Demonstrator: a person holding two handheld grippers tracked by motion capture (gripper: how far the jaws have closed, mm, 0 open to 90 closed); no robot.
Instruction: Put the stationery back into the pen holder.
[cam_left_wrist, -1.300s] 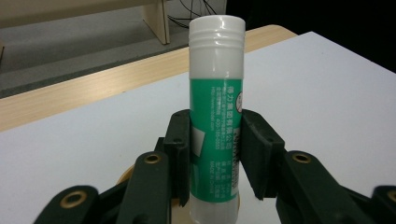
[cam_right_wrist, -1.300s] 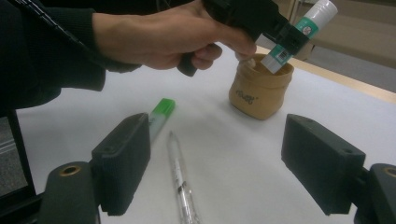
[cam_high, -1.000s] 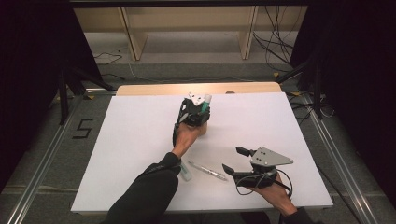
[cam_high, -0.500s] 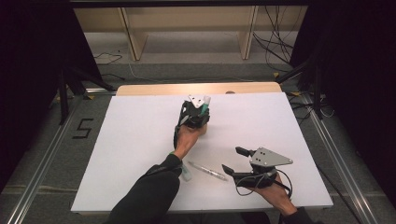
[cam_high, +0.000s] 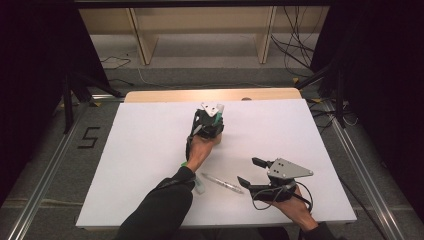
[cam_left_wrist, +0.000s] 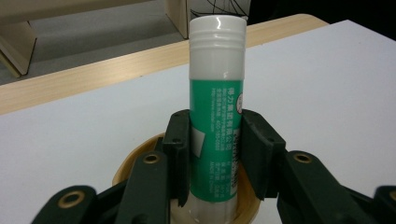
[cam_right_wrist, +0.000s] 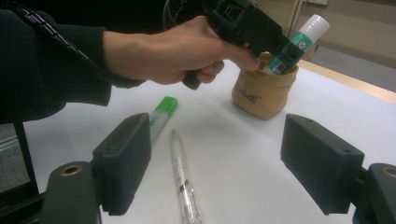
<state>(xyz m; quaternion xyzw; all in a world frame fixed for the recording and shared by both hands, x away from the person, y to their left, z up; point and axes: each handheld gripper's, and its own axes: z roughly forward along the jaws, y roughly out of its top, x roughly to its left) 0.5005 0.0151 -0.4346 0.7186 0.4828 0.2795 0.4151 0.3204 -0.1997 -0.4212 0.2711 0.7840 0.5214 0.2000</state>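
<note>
The glue stick (cam_left_wrist: 215, 116) is being clamped upright by the left gripper (cam_left_wrist: 215, 154), its base inside the tan pouch (cam_right_wrist: 264, 95). It should be lowered straight before being released. The right gripper (cam_right_wrist: 233, 158) is being held wide open, empty, over the pen (cam_right_wrist: 183, 175).

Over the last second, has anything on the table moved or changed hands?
Nothing visibly changed. The left gripper still holds the green glue stick upright in the tan pouch; the right gripper stays open above the clear pen, with the green-capped marker lying beside it.
</note>
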